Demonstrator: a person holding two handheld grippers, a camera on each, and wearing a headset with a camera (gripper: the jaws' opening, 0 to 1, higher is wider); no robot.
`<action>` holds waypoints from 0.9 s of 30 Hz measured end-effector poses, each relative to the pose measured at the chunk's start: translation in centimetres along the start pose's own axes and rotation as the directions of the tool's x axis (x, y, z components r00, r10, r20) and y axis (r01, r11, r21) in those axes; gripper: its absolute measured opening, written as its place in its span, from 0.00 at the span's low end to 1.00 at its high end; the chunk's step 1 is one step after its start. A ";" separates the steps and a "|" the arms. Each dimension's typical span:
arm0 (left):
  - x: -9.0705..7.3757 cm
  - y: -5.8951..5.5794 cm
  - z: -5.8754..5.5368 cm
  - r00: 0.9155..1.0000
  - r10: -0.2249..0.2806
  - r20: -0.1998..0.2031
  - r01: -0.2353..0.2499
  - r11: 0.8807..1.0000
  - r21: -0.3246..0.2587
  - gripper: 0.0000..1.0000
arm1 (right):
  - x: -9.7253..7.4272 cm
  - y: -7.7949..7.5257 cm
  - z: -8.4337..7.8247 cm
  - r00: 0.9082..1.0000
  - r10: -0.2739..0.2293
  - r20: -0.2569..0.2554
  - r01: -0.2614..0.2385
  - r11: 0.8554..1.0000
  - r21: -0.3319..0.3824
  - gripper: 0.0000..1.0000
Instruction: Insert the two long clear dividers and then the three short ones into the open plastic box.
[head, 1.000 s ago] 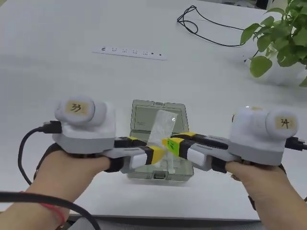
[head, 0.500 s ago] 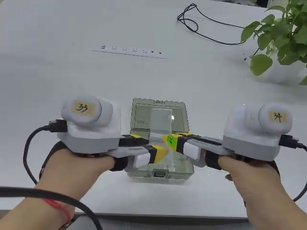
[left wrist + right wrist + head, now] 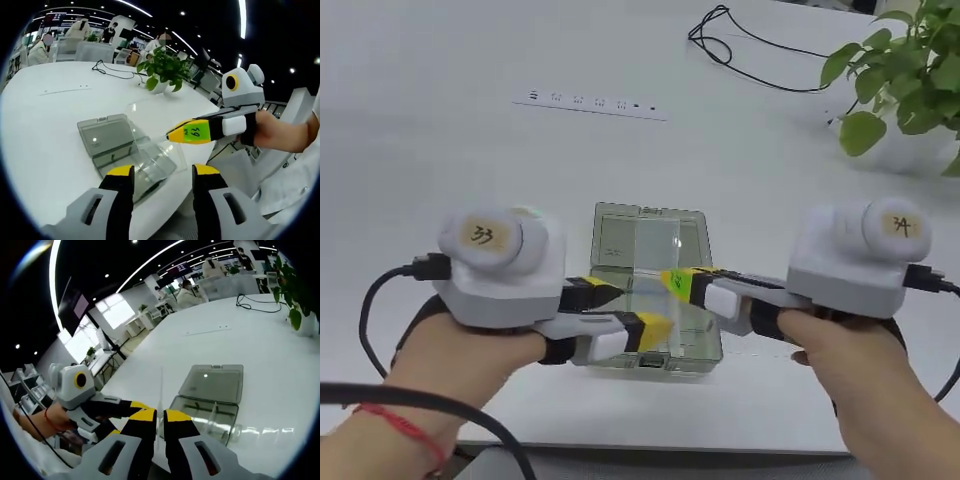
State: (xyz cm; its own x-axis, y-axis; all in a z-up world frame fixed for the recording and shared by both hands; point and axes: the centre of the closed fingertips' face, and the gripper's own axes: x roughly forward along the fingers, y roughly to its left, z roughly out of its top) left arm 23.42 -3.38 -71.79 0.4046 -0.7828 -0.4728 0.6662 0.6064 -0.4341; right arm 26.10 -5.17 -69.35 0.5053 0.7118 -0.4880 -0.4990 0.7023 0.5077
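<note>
Box of clear grey plastic (image 3: 613,245) lies open on the white desk (image 3: 440,170), with its lid folded flat on the far side of the tray. Both grippers meet just above the box's near half.

The right gripper (image 3: 678,283) reaches in over the box from the right. Its yellow-tipped jaws are clenched on the lower edge of a clear divider (image 3: 657,250). The sheet stands upright over the box, rising from the jaws toward the lid side. In the right gripper view the gripper (image 3: 160,415) pinches the divider (image 3: 160,387), which appears edge-on as a thin pale line, and the box (image 3: 212,385) lies beyond it. Whether the sheet's bottom edge touches the tray I cannot tell.

The left gripper (image 3: 625,307) hangs over the box's near left corner with its jaws spread apart and nothing between them. In its own view the left gripper (image 3: 162,172) frames the box (image 3: 107,137), and the right gripper (image 3: 192,134) comes in from the right, carrying the divider (image 3: 150,122) above the tray.

Well beyond the box's lid lie a white power strip (image 3: 590,105) and a looped black cable (image 3: 750,45). A potted plant (image 3: 905,70) stands far off to the box's right.
</note>
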 end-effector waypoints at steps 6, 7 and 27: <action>-1.0 1.0 -0.9 1.000 -0.008 -0.019 0.010 0.996 0.092 0.56 | 0.3 0.2 0.6 1.000 -0.002 -0.012 0.002 1.000 0.014 0.07; -1.2 1.3 -1.0 1.000 -0.009 -0.022 0.011 0.994 0.111 0.58 | 0.4 0.2 0.8 1.000 -0.007 -0.019 0.007 1.000 0.007 0.07; -3.3 4.5 -3.0 0.996 -0.028 -0.082 0.047 0.969 0.243 0.85 | 2.0 -1.7 0.1 0.961 -0.152 -0.229 0.179 0.978 0.102 0.07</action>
State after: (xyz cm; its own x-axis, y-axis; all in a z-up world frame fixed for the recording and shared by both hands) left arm 23.20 2.34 -74.53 0.3331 -0.7856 -0.5215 0.8170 0.5165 -0.2563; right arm 27.99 -4.94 -71.14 0.4003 0.5802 -0.7093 -0.3259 0.8135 0.4816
